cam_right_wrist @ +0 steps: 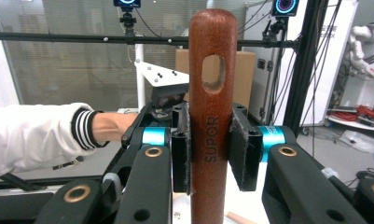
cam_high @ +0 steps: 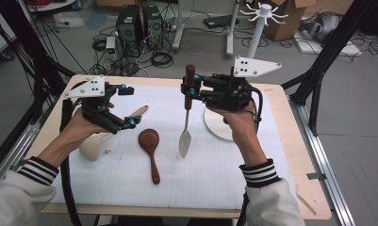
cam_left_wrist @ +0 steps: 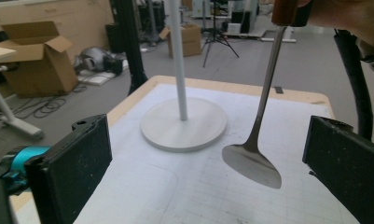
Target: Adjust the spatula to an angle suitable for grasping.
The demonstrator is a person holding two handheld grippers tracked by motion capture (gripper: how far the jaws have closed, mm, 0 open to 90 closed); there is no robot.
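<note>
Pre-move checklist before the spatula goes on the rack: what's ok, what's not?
1. Right gripper shut on the spatula handle, a pad on each side: ok.
2. Spatula hangs upright, blade down, above the mat: ok.
3. Hanging hole in the handle free of the fingers: ok.
4. Left gripper open, nothing between its fingers: ok.
5. Rack stands on its round base on the table's far right side, behind the right hand: ok.
6. Which rack hook is free and in reach: cannot tell.

One metal spatula (cam_high: pixel 185 140), two wooden spoons (cam_high: pixel 150 146), one white stand (cam_high: pixel 220 123).
</note>
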